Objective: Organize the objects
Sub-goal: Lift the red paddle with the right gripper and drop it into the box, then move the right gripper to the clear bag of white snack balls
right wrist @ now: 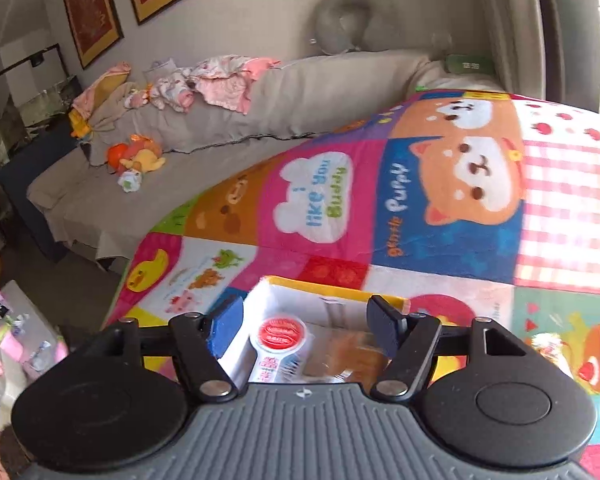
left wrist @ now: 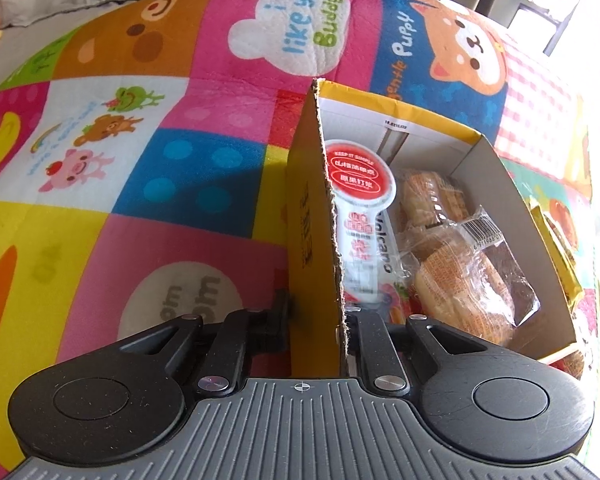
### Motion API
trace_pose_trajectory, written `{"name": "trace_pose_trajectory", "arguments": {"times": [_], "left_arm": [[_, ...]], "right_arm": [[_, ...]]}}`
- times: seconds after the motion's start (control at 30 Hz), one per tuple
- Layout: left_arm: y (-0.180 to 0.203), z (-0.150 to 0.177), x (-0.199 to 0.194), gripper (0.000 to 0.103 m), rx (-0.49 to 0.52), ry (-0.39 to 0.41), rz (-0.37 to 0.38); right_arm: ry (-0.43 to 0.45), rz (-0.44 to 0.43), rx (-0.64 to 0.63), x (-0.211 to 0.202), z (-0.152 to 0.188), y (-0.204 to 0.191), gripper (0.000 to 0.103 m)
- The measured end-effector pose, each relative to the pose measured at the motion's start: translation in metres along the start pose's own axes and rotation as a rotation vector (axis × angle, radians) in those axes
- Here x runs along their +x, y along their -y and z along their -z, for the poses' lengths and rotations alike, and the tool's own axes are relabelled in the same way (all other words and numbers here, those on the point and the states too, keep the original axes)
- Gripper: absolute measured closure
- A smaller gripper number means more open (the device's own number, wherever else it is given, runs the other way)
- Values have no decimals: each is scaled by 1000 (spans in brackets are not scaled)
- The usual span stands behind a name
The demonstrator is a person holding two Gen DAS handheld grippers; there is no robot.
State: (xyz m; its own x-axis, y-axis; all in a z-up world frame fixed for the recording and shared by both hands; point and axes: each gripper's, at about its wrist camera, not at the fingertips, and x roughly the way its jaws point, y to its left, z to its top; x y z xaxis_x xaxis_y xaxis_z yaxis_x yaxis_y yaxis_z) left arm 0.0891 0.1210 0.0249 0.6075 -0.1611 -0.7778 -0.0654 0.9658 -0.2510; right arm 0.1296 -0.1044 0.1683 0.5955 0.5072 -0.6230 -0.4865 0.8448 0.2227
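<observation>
A yellow cardboard box (left wrist: 512,204) with a white inside stands on the play mat. My left gripper (left wrist: 319,308) is shut on its near left wall (left wrist: 312,216), one finger outside and one inside. Inside the box lie a white snack pouch with a red round label (left wrist: 360,184) and wrapped bread rolls (left wrist: 460,276). In the right wrist view my right gripper (right wrist: 304,316) hovers open above the same box (right wrist: 336,285), its fingers apart over the pouch (right wrist: 282,334) and the bread (right wrist: 340,358). Nothing is between its pads.
The colourful cartoon play mat (left wrist: 160,168) spreads all around the box. A yellow snack packet (left wrist: 560,248) lies just right of the box. Beyond the mat (right wrist: 440,208) is a grey sofa (right wrist: 292,96) with baby clothes and plush toys (right wrist: 138,156). Clutter sits at the lower left (right wrist: 20,344).
</observation>
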Motion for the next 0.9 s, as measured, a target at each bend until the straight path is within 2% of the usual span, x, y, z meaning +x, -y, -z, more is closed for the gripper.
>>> {"name": "trace_pose_trajectory", "arguments": {"times": [0.23,0.37,0.47,0.7,0.9], "left_arm": [[5,0,-1,88,29,-3,-24],[6,0,0,88,37,-5,-31],[7,0,1,88,41,-9,-34],[9,0,2,88,50,-11,-43],[9,0,2,88,49,-11,-42]], "right_arm": [[-43,157,-10,-11,38,55,29],[-102,271,-3,-15,70,93,28],[-150,322,23,-20,95,116,28],[-192,364,145,-35,133,154,28],[-217,332,198,-28,150,152,28]]}}
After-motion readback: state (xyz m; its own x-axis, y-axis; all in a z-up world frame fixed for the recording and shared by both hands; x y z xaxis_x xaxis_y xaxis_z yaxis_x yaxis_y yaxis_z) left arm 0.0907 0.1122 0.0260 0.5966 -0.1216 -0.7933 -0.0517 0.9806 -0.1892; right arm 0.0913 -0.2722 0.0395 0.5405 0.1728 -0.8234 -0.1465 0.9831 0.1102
